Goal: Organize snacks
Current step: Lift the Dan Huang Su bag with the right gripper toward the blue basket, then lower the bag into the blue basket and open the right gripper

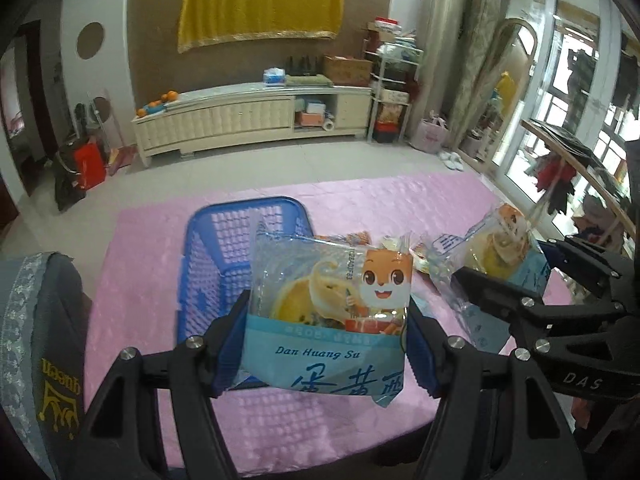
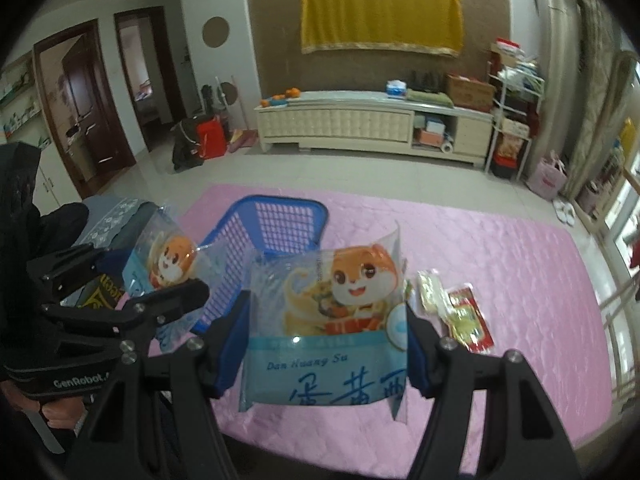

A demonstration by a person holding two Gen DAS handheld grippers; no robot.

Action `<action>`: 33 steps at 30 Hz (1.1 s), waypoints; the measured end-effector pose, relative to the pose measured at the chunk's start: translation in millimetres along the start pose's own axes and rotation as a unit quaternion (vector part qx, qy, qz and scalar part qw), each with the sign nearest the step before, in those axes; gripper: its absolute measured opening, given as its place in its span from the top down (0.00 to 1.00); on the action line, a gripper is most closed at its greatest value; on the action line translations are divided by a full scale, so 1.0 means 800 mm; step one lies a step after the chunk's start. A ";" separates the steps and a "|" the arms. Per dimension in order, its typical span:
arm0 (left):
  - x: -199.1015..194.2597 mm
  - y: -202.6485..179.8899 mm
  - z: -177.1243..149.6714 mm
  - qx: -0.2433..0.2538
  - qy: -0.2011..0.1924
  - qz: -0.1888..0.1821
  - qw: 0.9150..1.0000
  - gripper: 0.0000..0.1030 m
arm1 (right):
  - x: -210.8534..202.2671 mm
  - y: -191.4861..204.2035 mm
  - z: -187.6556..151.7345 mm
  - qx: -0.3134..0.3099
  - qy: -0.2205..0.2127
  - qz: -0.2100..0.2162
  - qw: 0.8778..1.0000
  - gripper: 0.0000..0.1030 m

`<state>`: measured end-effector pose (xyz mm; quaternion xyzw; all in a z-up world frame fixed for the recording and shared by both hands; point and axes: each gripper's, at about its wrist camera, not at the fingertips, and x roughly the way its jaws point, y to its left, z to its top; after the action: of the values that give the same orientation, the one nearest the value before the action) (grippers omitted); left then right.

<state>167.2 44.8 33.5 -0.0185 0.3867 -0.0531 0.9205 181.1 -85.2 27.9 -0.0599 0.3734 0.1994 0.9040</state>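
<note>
Each gripper is clamped on 1 pastry packet: the left gripper (image 1: 326, 346) holds its packet (image 1: 328, 316) above the blue basket's (image 1: 208, 264) near edge, and the right gripper (image 2: 326, 344) holds another (image 2: 326, 320) just right of the basket. Bring each squarely over the basket's opening and lower before releasing, 1 at a time, so neither catches the rim.

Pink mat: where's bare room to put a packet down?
Mat is bare right of and beyond the loose snacks, out to its far edge. Basket is empty. Crowded between basket and snacks, where both tools hold packets.
</note>
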 end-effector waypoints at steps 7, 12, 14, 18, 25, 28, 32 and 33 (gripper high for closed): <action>0.012 0.040 0.020 -0.003 0.002 0.031 1.000 0.35 | 0.038 0.021 0.029 -0.016 0.009 0.018 1.000 0.32; 0.035 0.067 0.034 -0.015 0.015 0.029 0.999 0.35 | 0.073 0.022 0.046 -0.004 0.026 0.041 0.999 0.32; 0.049 0.078 0.040 -0.024 0.024 0.026 0.999 0.35 | 0.084 0.022 0.054 -0.002 0.032 0.045 0.999 0.32; 0.076 0.095 0.047 -0.028 0.037 0.038 0.998 0.35 | 0.115 0.025 0.065 -0.005 0.052 0.054 0.997 0.32; 0.129 0.128 0.063 -0.051 0.060 0.032 0.996 0.35 | 0.173 0.015 0.083 0.009 0.081 0.077 0.994 0.32; 0.149 0.137 0.069 -0.047 0.062 0.037 0.996 0.35 | 0.191 0.011 0.083 0.019 0.085 0.073 0.994 0.32; 0.173 0.149 0.074 -0.066 0.077 0.020 0.995 0.35 | 0.215 0.005 0.083 0.021 0.104 0.076 0.991 0.32; 0.178 0.151 0.075 -0.069 0.081 0.015 0.994 0.35 | 0.220 0.005 0.087 0.021 0.106 0.076 0.991 0.32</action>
<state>318.8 148.2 -34.8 -0.0715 0.4631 -0.0139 0.8833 337.6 -7.7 -45.5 -0.0329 0.4743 0.2517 0.8429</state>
